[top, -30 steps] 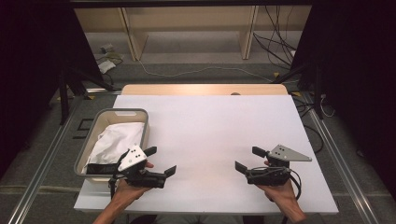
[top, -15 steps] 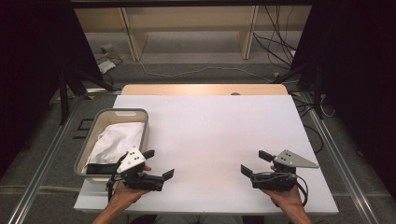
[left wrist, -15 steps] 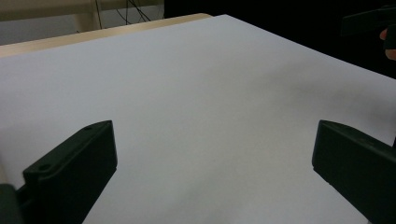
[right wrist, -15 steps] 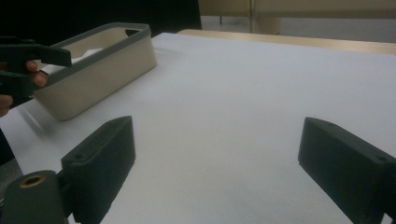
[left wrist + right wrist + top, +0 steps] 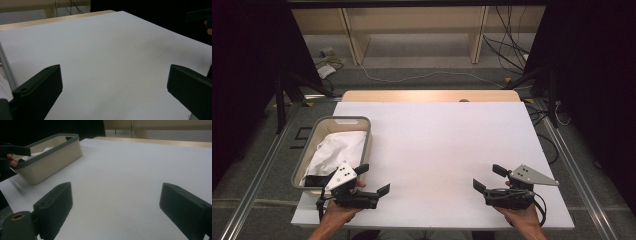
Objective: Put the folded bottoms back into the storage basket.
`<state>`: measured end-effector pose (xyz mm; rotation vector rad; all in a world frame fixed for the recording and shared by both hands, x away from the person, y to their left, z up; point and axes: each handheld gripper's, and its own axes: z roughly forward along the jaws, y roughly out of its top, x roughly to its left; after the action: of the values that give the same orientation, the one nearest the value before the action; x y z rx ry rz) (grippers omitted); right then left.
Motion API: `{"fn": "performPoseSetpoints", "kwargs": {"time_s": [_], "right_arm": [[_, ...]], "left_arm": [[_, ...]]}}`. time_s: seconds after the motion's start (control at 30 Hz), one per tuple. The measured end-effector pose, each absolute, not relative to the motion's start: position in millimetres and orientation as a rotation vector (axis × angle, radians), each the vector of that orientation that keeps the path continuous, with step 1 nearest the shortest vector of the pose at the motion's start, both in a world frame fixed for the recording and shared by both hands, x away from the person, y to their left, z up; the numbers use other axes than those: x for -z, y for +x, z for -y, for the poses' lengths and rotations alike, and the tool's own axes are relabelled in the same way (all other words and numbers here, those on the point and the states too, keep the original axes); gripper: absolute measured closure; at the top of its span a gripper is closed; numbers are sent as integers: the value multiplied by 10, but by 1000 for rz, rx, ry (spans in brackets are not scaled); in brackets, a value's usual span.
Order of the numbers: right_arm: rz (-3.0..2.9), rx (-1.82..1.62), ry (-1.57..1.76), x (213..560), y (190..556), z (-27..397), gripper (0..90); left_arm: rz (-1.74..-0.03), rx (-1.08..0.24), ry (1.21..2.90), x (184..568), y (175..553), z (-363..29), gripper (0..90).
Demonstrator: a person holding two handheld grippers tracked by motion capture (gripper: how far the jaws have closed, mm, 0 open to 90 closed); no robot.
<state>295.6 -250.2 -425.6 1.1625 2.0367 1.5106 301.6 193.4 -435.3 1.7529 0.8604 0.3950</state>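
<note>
My left gripper (image 5: 373, 179) is held low over the front left of the white table (image 5: 437, 145), jaws wide apart with nothing between them. In the left gripper view its jaws frame bare tabletop (image 5: 107, 57). My right gripper (image 5: 490, 178) hovers near the front right edge, also open and empty; its own view shows it (image 5: 115, 202) above bare white surface. A beige bin (image 5: 317, 150) with a grey rim stands at the left, holding white cloth (image 5: 337, 150). The bin (image 5: 50, 157) lies far left in the right gripper view.
Beyond the white sheet a wooden strip (image 5: 427, 96) runs along the table's far edge. Metal rails (image 5: 257, 185) flank the table on both sides. Cables (image 5: 507, 50) lie on the floor behind, near wooden shelving legs.
Both grippers have drawn back toward the table's front edge. Their jaws stay open and empty.
</note>
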Motion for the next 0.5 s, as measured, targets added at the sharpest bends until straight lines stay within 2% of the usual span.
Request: {"fn": "performPoseSetpoints", "kwargs": {"time_s": [0.5], "right_arm": [[-2002,-1542,1174,4230,2981,2507,122]], "left_arm": [[-880,-389,1735,4352,3034,-1955,0]]}}
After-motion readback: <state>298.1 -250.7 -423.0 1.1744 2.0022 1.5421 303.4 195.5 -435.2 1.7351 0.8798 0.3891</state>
